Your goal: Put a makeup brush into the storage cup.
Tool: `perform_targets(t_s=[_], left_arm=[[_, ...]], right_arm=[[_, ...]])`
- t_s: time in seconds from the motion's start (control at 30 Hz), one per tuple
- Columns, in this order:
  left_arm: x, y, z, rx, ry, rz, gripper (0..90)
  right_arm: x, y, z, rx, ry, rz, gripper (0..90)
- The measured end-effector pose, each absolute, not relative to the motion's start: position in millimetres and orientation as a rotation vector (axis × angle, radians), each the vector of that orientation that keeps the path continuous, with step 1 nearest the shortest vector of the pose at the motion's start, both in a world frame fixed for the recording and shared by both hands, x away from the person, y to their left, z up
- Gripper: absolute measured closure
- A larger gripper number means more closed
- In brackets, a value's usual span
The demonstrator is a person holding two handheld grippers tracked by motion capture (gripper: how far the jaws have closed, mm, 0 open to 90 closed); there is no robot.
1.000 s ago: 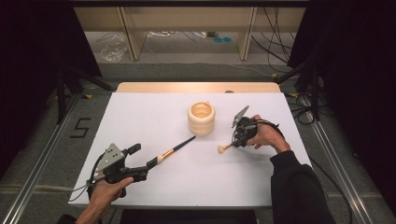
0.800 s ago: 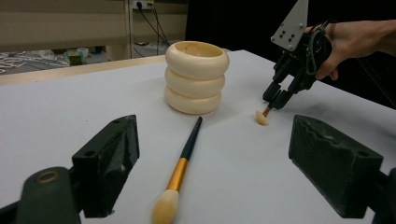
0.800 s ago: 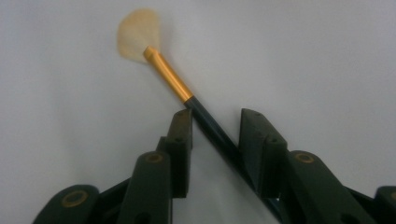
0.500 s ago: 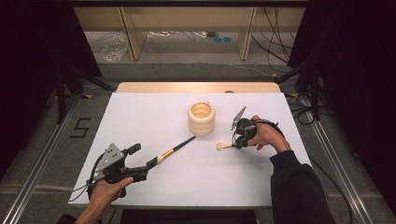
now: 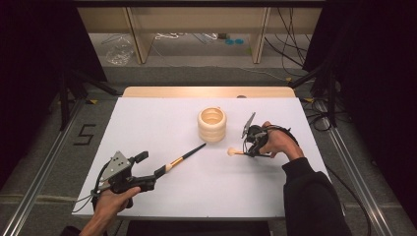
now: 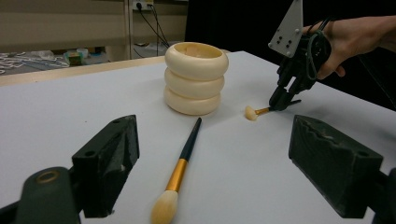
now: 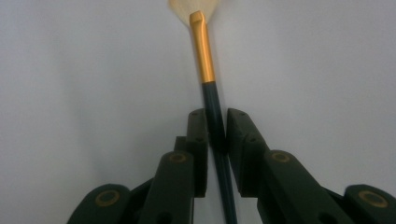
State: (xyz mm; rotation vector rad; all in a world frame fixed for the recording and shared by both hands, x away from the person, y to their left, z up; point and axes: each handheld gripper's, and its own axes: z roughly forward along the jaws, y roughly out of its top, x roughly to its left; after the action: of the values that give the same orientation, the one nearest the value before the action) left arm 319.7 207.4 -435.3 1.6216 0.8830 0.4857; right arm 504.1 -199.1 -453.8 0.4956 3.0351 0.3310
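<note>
The right tongs [image 5: 250, 145] have just closed on the fan brush [image 7: 205, 56], at four o'clock of the cup [image 5: 212, 124], ready to lift. The left tongs [image 6: 215, 177] gape over the long brush [image 6: 181, 172] on the surface [image 5: 147, 123].

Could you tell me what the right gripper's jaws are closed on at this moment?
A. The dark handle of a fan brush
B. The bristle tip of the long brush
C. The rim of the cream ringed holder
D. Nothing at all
A: in the right gripper view the right gripper has just closed its jaws on the dark handle of the fan brush, away from the cream ringed holder.
</note>
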Motion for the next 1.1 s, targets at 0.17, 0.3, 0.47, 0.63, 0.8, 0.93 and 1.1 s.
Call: perform_targets(t_s=[0.17,0.3,0.47,0.63,0.8,0.93,1.1], left_arm=[[320,207,-435,1.618,0.88,0.485,16.3],[320,207,-436,1.614,0.875,0.482,16.4],[319,207,-435,1.619,0.882,0.486,16.3],[319,207,-435,1.619,0.881,0.484,16.4],[319,207,-435,1.619,0.878,0.486,16.4],[319,207,-435,1.619,0.876,0.483,16.5],[319,208,-435,1.618,0.877,0.482,16.6]], right_arm=[[505,-195,-453,0.498,3.045,0.291,81.4],[505,-195,-453,0.502,3.048,0.285,82.1],[503,-191,-453,0.505,3.038,0.248,82.8],[502,-189,-452,0.523,3.034,0.223,83.0],[502,-187,-452,0.515,3.028,0.205,83.2],[501,-188,-451,0.519,3.019,0.219,83.2],[501,-193,-444,0.538,2.992,0.299,83.3]])
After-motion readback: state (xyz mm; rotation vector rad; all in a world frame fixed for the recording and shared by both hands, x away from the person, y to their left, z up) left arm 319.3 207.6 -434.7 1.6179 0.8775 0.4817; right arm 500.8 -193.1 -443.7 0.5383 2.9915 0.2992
